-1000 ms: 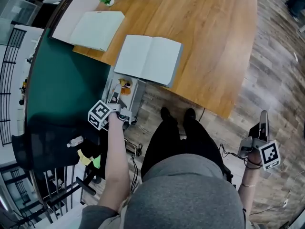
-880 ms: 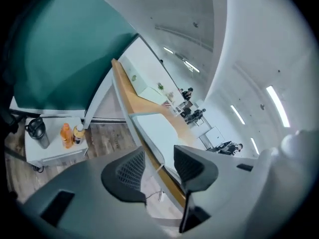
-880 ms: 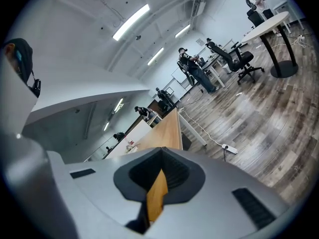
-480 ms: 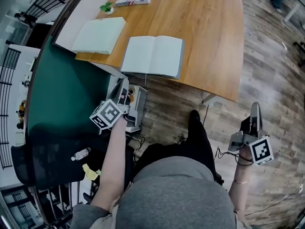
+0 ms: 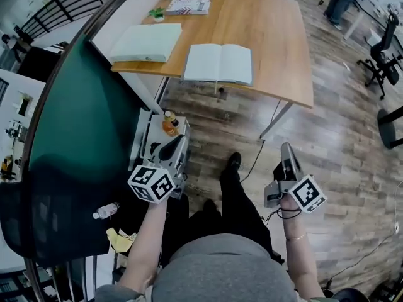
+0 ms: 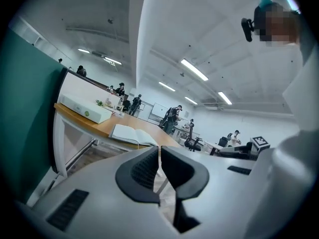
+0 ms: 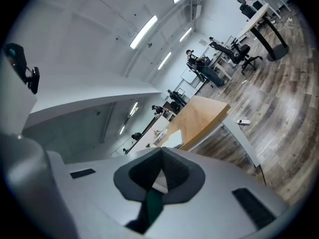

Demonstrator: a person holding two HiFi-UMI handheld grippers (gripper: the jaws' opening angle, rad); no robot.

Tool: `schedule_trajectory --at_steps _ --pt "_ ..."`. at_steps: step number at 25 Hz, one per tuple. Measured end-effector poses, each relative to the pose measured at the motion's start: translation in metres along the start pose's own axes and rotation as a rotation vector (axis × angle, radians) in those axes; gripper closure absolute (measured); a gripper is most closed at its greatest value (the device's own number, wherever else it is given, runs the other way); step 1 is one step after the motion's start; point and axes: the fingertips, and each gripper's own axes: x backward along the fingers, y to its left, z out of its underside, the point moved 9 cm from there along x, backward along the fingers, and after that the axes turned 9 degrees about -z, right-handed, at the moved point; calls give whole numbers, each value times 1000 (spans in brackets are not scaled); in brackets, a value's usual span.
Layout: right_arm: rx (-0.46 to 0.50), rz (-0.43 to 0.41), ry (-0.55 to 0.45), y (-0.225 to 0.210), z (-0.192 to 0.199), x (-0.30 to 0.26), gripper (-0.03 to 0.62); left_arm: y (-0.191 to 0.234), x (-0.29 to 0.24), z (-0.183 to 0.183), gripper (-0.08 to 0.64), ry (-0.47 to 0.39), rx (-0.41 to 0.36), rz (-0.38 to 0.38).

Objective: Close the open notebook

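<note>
The open notebook (image 5: 218, 63) lies flat with white pages up near the front edge of the wooden table (image 5: 277, 36). It also shows far off in the left gripper view (image 6: 130, 134) and as a small pale patch in the right gripper view (image 7: 171, 139). My left gripper (image 5: 176, 142) is held low over the floor beside a small cart, well short of the table, jaws shut on nothing (image 6: 159, 156). My right gripper (image 5: 286, 148) hangs over the wood floor to the right, also far from the notebook, jaws closed and empty (image 7: 161, 153).
A closed white book (image 5: 147, 42) lies left of the notebook, with a magazine (image 5: 189, 5) and a small plant (image 5: 157, 12) behind it. A green partition (image 5: 82, 124) curves along the left. A cart with a bottle (image 5: 169, 123) stands under the table corner. Office chairs (image 5: 381, 61) are at right.
The person has backed away from the table, so the notebook now lies much farther off. Both grippers came back with the body; the left one rolled and rose.
</note>
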Motion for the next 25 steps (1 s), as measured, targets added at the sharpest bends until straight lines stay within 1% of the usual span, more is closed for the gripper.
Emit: schedule_trajectory --at_steps 1,5,7,10,12,16,19,21,25 --pt "32 -9 18 9 6 0 586 -3 5 1 528 5 -20 -15" --pt "145 -141 71 46 32 -8 588 -15 21 1 528 22 -127 -101" --pt "199 -155 96 60 45 -7 589 -22 28 0 528 12 -166 -116" --pt "241 -128 118 66 57 -10 591 -31 28 0 528 -14 -177 -108" --pt "272 -90 116 63 60 -14 591 -39 21 3 528 -10 -177 -103" --pt "412 0 118 59 54 -16 589 -57 1 6 529 -1 -213 -103" --pt "529 40 156 59 47 -14 589 -65 -8 4 529 -7 -250 -109" --pt "587 53 180 60 42 -15 589 -69 -9 2 529 -11 -268 -113" --pt "610 35 181 61 36 -20 589 -74 -11 2 531 -17 -268 -108"
